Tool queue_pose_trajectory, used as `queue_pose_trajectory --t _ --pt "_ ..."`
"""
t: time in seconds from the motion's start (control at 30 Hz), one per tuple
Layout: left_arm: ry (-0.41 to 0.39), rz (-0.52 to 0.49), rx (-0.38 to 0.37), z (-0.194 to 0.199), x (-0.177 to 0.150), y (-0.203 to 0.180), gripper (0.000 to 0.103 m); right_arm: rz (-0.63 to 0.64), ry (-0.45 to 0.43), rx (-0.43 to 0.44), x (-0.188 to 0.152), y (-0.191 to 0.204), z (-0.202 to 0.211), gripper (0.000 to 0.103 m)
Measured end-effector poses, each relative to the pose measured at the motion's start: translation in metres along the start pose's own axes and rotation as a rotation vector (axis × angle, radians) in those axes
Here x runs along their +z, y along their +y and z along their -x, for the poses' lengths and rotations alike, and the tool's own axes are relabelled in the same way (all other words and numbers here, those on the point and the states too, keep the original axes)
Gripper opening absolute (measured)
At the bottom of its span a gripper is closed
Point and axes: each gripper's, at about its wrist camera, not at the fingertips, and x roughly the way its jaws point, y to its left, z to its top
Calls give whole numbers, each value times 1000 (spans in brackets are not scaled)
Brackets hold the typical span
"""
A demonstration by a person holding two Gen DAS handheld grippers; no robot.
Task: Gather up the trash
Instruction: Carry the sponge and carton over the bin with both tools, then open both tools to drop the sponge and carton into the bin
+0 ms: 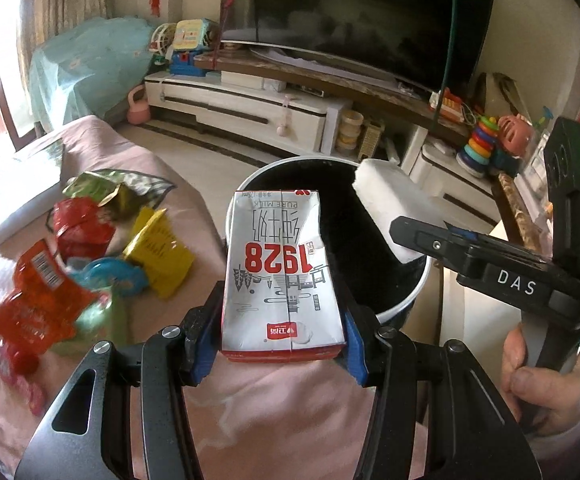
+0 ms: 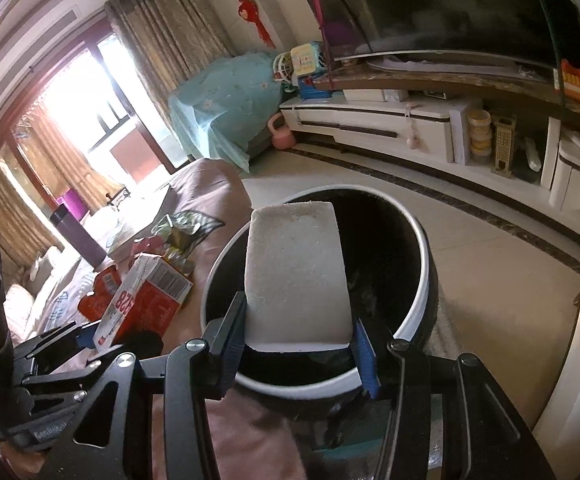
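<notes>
My left gripper (image 1: 278, 344) is shut on a white and red milk carton (image 1: 282, 276) marked 1928, held at the near rim of a round bin (image 1: 400, 304) with a white rim and black inside. The carton (image 2: 138, 304) also shows from the side in the right wrist view, at the bin's left. My right gripper (image 2: 298, 348) is shut on a white foam block (image 2: 296, 276), which hangs over the bin (image 2: 414, 312) opening. In the left wrist view that block (image 1: 390, 208) sticks out over the bin's right side. Loose wrappers (image 1: 90, 240) lie on the pink cover.
A pink cloth (image 1: 274, 412) covers the surface under both grippers. A hand (image 1: 538, 376) holds the right tool. A white TV cabinet (image 1: 250, 112) with a television (image 1: 362, 12) and toys stands across the tiled floor (image 2: 470, 248). A dark bottle (image 2: 78, 236) stands at the left.
</notes>
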Motion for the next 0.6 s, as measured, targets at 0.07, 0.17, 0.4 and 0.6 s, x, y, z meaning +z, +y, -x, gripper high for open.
queue_pose_trajectory --t 0.07,0.17,0.4,0.6 --pt "6 -4 0 -6 3 -2 50 0 10 -3 4 -3 -4 49" --pt "7 -8 3 -13 7 -3 51 3 17 -14 7 -6 -7 49" --pt "29 5 1 -30 14 -3 51 6 33 -30 13 -12 -14 49" --pt "38 2 -6 -34 15 -2 61 -7 48 -20 20 -20 -21 59"
